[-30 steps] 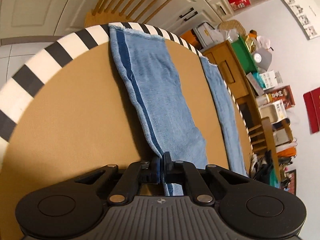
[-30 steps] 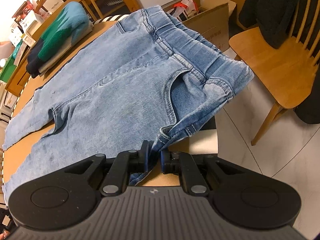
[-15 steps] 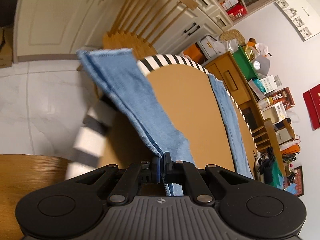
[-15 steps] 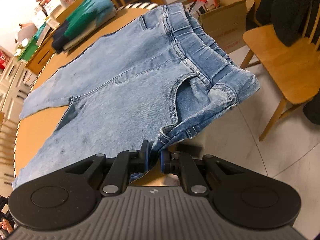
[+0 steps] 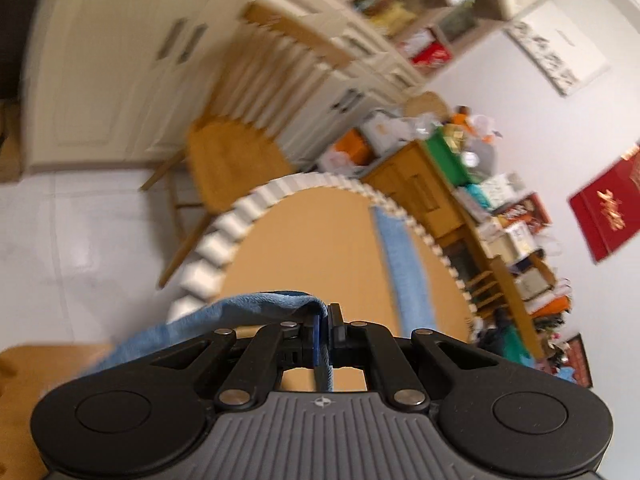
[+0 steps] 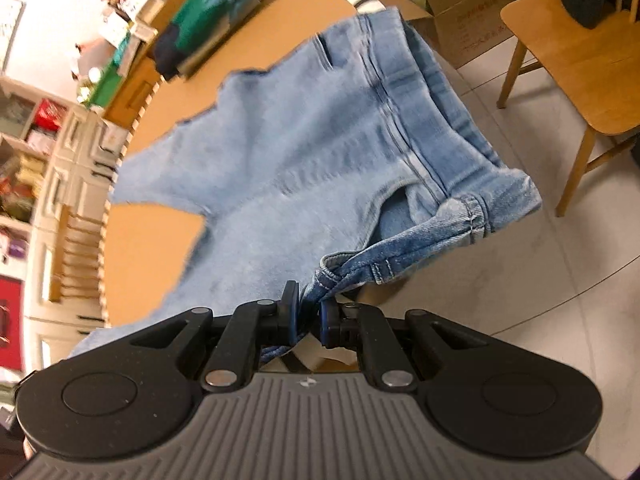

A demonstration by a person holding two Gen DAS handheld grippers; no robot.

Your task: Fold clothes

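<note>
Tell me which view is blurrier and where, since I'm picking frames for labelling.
Left wrist view: heavier motion blur; the chair, shelves and table rim smear, while the left gripper and the jeans it pinches stay sharp. Right wrist view: milder blur on the far jeans; the waistband by the right gripper is crisp. Both show fisheye bending.

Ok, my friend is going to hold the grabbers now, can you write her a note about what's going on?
Left gripper: shut on the hem end of one leg of the light blue denim jeans, lifted above the round tan table with the striped edge.
Right gripper: shut on the jeans' waistband corner, raised off the table edge.
The other leg lies flat along the far side of the table. A folded green and navy pile sits at the far end.
Done: both ends picked up.
Left: probably bring the held side over the flat leg, lay it down, then fold again.
</note>
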